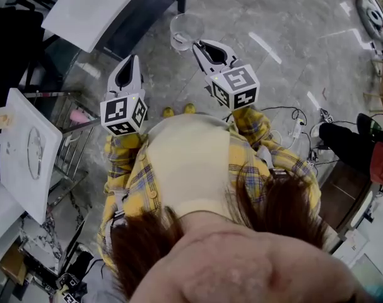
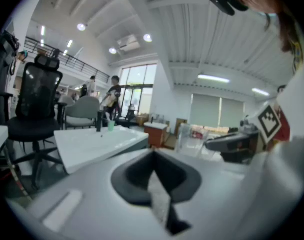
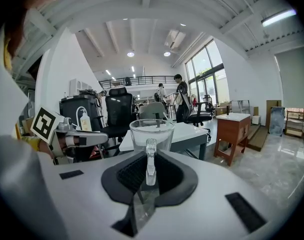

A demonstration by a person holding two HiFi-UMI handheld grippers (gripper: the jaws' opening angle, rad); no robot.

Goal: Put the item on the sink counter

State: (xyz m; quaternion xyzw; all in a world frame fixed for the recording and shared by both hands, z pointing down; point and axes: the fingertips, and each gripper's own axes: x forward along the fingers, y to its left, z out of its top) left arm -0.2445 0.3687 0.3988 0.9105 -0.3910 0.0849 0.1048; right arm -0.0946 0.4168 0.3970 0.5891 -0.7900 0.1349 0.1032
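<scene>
clear jug hangs in the air by its handle, which the right claw pinches between its closed jaws. it is out in front of the person, above the floor and well apart from the white sink counter off to the left. the left claw is pressed together with nothing in it, held just beside the right one.

the likely trouble is the grip. only the thin handle is held, so the jug's weight sits ahead of the pinch, and it could swing or slip if the claw tips or moves fast. coming in low, its base could knock the counter's edge. set too near that edge, it could go over.

the head view is half filled by the person's own hair and shirt, and the counter runs off the top of that picture. the jug's base is hidden behind the right claw in its own view. whether the jug holds any liquid is hard to tell through the clear wall.
</scene>
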